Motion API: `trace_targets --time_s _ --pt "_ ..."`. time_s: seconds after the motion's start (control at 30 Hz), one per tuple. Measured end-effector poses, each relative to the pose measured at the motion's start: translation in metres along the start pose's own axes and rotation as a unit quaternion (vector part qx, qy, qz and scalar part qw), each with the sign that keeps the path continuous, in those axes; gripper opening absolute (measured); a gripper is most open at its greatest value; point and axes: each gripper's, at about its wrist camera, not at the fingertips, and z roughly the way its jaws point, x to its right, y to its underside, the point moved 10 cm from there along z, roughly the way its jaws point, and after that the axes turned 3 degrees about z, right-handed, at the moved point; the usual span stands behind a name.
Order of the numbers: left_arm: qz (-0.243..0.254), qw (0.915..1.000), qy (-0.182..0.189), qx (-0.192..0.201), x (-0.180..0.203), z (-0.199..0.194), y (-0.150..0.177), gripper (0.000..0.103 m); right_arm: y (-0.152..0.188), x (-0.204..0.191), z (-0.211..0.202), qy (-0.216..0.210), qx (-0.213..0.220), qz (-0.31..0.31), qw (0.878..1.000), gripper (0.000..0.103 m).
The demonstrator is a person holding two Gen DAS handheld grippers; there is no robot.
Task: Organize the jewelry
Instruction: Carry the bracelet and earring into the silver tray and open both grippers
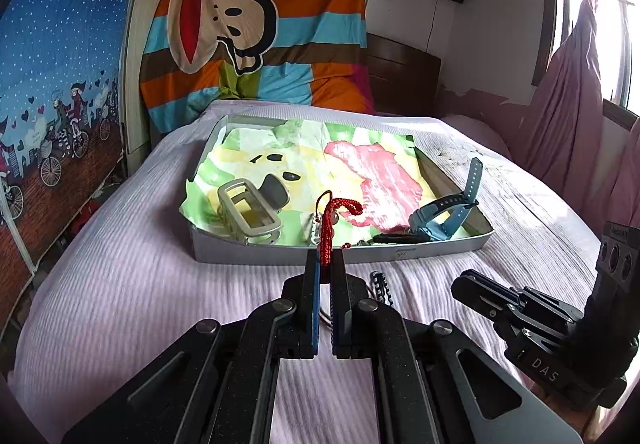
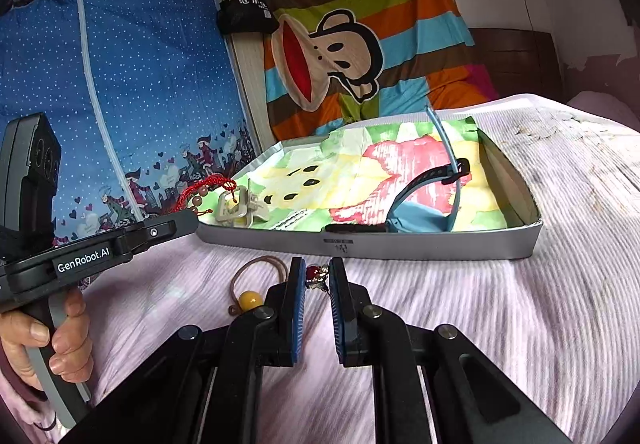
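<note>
Shallow grey tray [image 1: 340,254] at frame centre, on the bed [image 1: 120,284], holds a blue watch [image 1: 444,219], a grey clip [image 1: 250,213] and a dark strap [image 1: 394,238] on patterned paper. Left hand-held gripper [image 1: 325,268], fingers nearly together, pinches a red cord charm [image 1: 330,222] over the tray's near edge. Right hand-held gripper [image 2: 317,278], narrowly parted, brackets a red-stone ring [image 2: 316,276] at its tips, lower centre; I cannot tell if they press it. A brown cord with yellow bead [image 2: 250,298] lies just left.
</note>
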Motion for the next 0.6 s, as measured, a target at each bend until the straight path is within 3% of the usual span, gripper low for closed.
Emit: trace_targets --time_s 0.3,0.6 --pt "-0.001 0.9999 0.003 -0.014 0.008 0.044 -0.024 0.002 -0.03 0.044 0.016 0.035 0.037 0.034 0.998 0.012" --pt "-0.015 0.9989 0.002 -0.045 -0.004 0.091 -0.028 0.002 -0.03 0.061 0.04 0.054 0.015 0.046 0.997 0.012"
